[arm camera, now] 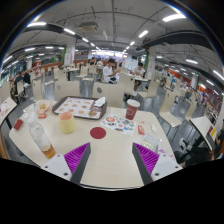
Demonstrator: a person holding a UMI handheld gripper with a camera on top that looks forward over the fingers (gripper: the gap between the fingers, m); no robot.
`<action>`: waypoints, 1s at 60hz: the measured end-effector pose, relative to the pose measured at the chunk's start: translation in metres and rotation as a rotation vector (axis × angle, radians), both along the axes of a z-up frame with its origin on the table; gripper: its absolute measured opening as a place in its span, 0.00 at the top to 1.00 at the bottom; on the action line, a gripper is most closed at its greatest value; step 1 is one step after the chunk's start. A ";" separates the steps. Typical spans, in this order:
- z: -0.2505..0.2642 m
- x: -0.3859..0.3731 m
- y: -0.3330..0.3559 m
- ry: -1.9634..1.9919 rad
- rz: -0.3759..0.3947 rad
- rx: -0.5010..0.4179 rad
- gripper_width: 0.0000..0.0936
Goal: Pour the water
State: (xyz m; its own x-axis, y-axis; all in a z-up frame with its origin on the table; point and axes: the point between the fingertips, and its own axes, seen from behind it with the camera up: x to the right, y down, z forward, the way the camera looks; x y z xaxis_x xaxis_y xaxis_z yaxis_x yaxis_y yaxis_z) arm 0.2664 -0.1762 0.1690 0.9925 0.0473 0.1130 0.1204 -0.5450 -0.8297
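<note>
While your tool hangs above the bench, its fingers stand wide apart with nothing between them. A bottle lies tilted just ahead of the left finger. A yellow cup stands beyond it, a tray farther on. A red coaster sits ahead between the fingers; a patterned cup stands beyond, to the right.

a bare stretch of the white table is lying open just ahead of the parted fingers, giving free passage. further on, things are crowding the way: a clear bottle lying left, a yellow cup, a red coaster, a patterned cup (right of centre), and a tray behind.
</note>
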 end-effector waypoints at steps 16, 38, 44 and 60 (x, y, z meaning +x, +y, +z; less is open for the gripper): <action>-0.018 0.004 -0.054 -0.006 -0.046 -0.044 0.09; -0.076 -0.111 -0.133 0.038 -0.017 -0.119 0.09; -0.081 -0.164 -0.128 0.070 0.020 -0.092 0.09; -0.078 -0.264 -0.049 0.143 0.036 0.061 0.09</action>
State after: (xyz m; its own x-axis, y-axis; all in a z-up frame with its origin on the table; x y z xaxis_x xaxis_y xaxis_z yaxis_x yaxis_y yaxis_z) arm 0.0025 -0.2251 0.0909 0.9964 0.0809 -0.0254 0.0175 -0.4904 -0.8713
